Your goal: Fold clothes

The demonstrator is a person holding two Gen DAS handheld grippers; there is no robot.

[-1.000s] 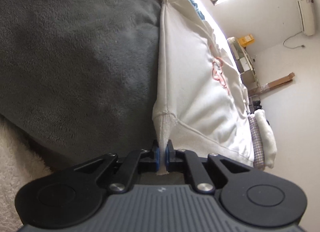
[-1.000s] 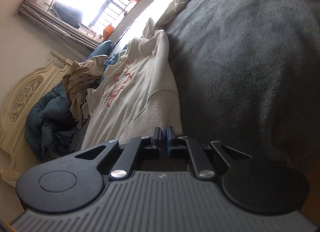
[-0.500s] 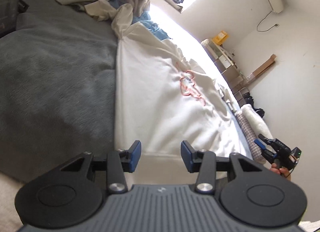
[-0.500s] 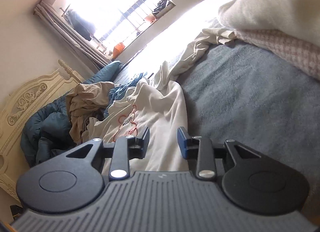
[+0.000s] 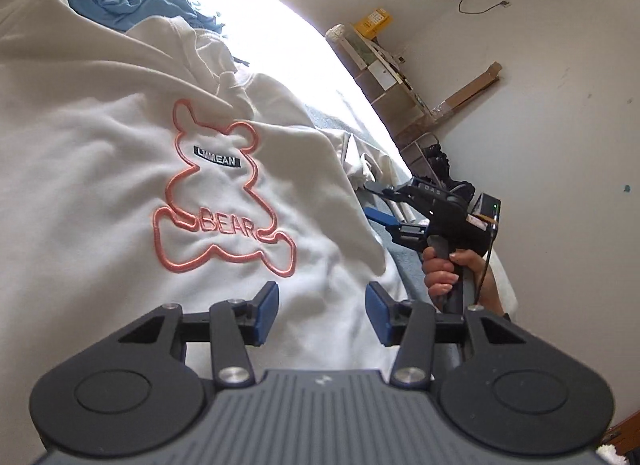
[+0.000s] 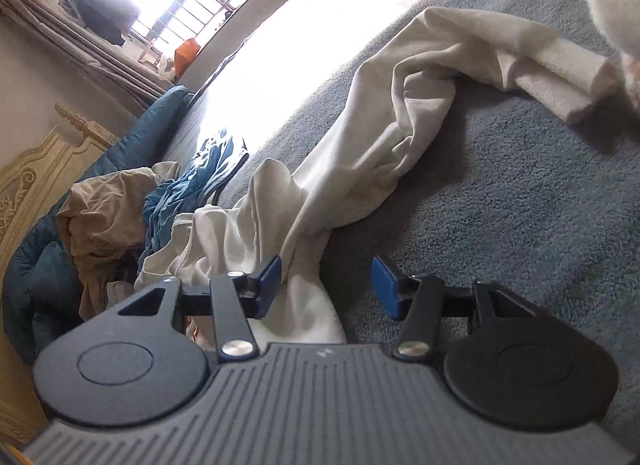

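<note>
Your left gripper (image 5: 320, 315): jaws spread, empty, white fleece bear-print sweatshirt (image 5: 120, 185) flat ahead on grey blanket (image 6: 520, 225). Your right gripper (image 6: 326, 285): jaws released, crumpled sleeve (image 6: 400, 133) ahead-left, likely lined up for grab.

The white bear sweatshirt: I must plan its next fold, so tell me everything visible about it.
The white sweatshirt looks like soft fleece and lies front up, spread on the grey blanket. A coral outlined bear bears the word BEAR and a small black label. One sleeve trails rumpled across the blanket, its ribbed cuff outward. Both grippers are open above it, gripping nothing.
</note>
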